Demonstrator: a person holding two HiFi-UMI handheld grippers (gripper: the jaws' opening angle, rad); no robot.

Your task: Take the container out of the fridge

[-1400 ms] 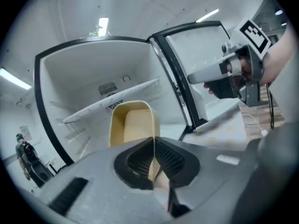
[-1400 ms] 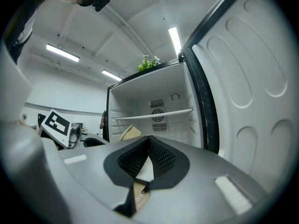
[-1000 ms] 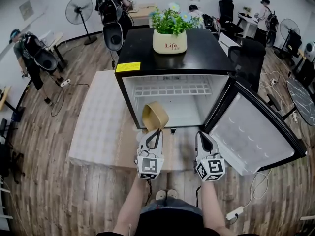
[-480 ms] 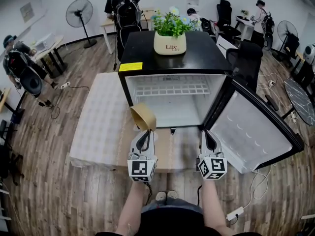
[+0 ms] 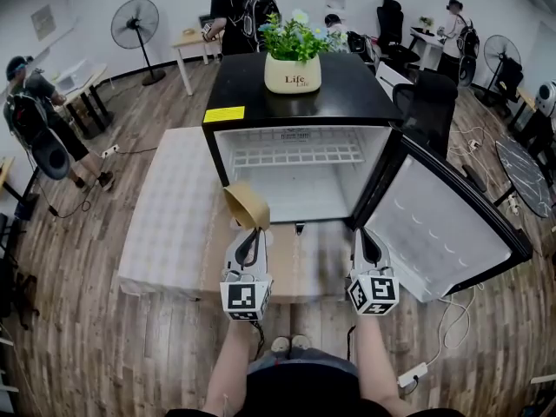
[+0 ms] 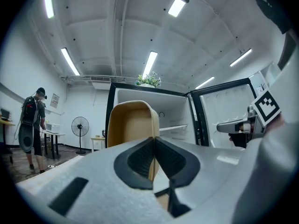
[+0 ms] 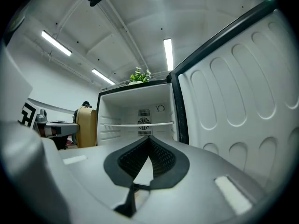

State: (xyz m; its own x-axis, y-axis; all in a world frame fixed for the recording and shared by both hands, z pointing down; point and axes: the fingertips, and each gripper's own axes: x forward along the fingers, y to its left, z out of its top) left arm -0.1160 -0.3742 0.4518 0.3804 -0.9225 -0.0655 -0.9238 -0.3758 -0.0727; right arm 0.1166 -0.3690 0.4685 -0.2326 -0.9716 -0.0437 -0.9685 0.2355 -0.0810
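The tan container (image 5: 245,205) hangs just outside the lower left corner of the black fridge (image 5: 295,102), clear of its white inside. My left gripper (image 5: 252,234) is shut on the container's rim. In the left gripper view the container (image 6: 133,122) stands upright above that gripper (image 6: 153,143), its wall pinched between the pads. My right gripper (image 5: 364,234) is shut and holds nothing, in front of the fridge's open door (image 5: 439,233). From the right gripper (image 7: 149,140), the container (image 7: 86,127) shows at the left, beside the bare fridge shelf (image 7: 140,123).
A potted plant (image 5: 292,69) stands on the fridge top. The door swings out to the right. A pale low platform (image 5: 169,215) lies left of the fridge. People, fans (image 5: 135,20) and office chairs (image 5: 434,102) ring the room. A cable and power strip (image 5: 415,374) lie at the lower right.
My left gripper has carried the container to the left and a little back from the fridge opening. The right gripper has barely moved. A person behind the fridge has walked to the right.
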